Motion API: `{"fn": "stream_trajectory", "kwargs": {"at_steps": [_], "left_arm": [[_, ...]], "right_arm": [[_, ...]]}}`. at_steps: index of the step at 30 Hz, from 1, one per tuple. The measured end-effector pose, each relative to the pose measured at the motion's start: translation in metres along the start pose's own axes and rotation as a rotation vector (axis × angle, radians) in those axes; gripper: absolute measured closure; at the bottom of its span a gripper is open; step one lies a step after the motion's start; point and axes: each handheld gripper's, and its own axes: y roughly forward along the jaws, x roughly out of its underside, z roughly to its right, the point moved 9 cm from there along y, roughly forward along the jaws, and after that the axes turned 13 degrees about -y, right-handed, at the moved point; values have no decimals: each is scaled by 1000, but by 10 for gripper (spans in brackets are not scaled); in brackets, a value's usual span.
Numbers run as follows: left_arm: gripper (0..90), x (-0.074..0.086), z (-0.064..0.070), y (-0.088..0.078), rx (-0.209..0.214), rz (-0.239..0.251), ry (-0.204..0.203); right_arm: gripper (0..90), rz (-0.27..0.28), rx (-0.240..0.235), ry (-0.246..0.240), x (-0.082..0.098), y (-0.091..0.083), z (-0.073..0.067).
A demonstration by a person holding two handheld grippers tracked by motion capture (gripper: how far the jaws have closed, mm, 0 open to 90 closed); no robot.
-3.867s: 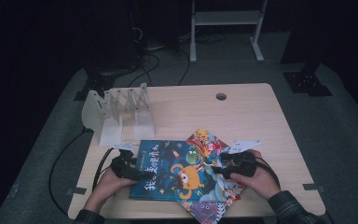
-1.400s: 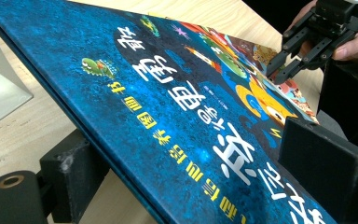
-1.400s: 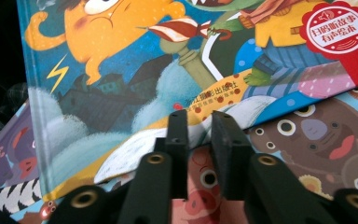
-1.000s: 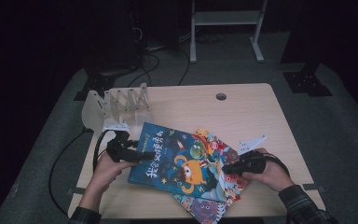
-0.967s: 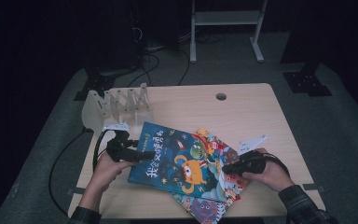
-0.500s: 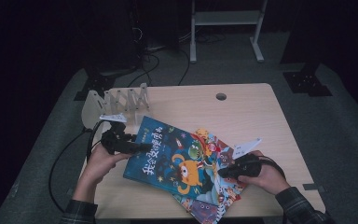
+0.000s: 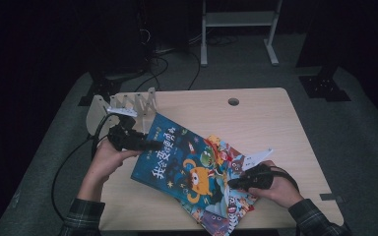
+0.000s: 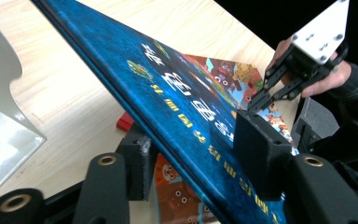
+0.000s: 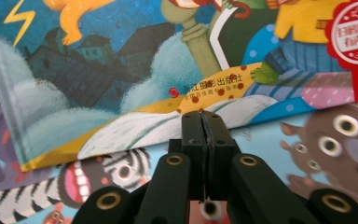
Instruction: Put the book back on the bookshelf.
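Note:
A blue picture book [image 7: 187, 164] lies aslant on the wooden table [image 7: 266, 123], its left edge raised. My left gripper [image 7: 150, 145] is shut on that edge; its jaws have just been closing, one pad [image 8: 261, 158] on the cover [image 8: 182, 102] and one [image 8: 137, 163] beneath. Several colourful picture books [image 7: 221, 216] lie under it. My right gripper [image 7: 231, 183] is shut with nothing between its jaws, its tips [image 9: 203, 116] at the lower edge of the blue book [image 9: 121, 60] over the book below [image 9: 284, 154]. The left gripper view also shows the right gripper [image 8: 261, 100].
A white metal book rack [image 7: 128, 105] stands at the table's back left, close behind my left hand; its plate [image 8: 0, 116] shows in the left gripper view. A cable hole [image 7: 233, 102] sits at the table's back middle. A white frame [image 7: 236, 19] stands on the floor beyond.
My left gripper has risen and closed on the blue book's left edge, tilting the book up on that side. The right hand has stayed in place.

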Motion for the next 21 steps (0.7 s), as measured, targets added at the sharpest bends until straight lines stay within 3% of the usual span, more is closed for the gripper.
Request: {"fn": "stream_trajectory", "kwargs": {"at_steps": [6,15,21], "left_arm": [[577,-14,10,-7,1,-22,3],[614,-32,23,-9,-29,-79,20],[654,-45,28,-11,-45,-91,21]], "right_arm": [[874,6,-33,-18,-8,8,-11],[867,3,-30,-49,-15,14,-17],[868,14,-35,-56,-24,23,-24]]}}
